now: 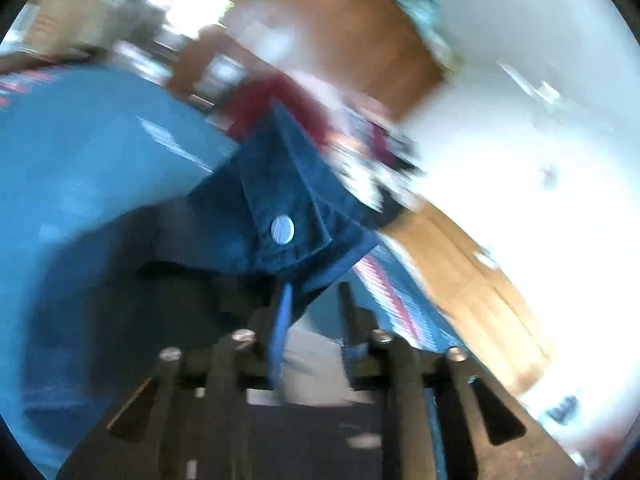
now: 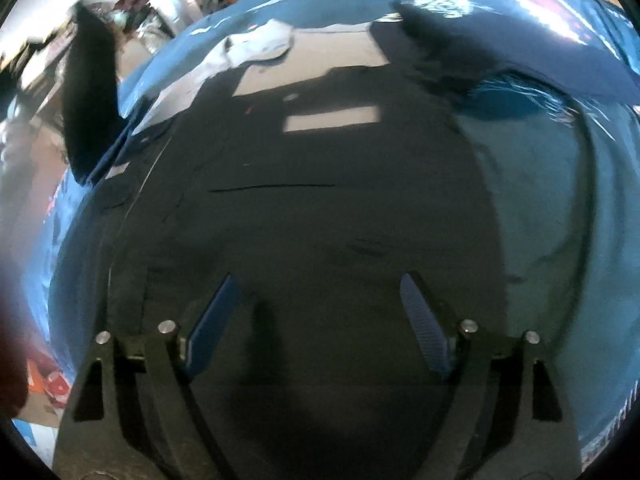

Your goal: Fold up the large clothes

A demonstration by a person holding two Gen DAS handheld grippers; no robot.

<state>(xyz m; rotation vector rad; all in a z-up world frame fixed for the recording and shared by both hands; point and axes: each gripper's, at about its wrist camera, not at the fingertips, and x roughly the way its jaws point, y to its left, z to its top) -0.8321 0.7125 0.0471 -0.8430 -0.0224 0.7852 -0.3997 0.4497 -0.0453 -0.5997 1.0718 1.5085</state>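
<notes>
In the left wrist view, a dark blue garment's corner (image 1: pixel 280 184) with a silver snap button (image 1: pixel 282 229) hangs lifted above the blue table cover (image 1: pixel 80 160). My left gripper (image 1: pixel 314 312) is shut on its lower edge, and the view is blurred by motion. In the right wrist view, the main body of the dark garment (image 2: pixel 320 208) lies spread flat on the blue cover (image 2: pixel 560 220). My right gripper (image 2: pixel 318 308) hovers just over it, open, with nothing between its blue pads (image 2: pixel 420 320). A dark part of the garment (image 2: pixel 88 92) stands raised at the far left.
A white piece of cloth or paper (image 2: pixel 260 46) lies on the cover beyond the garment. Brown wooden furniture (image 1: pixel 340 32) and a white wall (image 1: pixel 520 140) fill the background. A cluttered room (image 2: pixel 36 60) shows past the table's left edge.
</notes>
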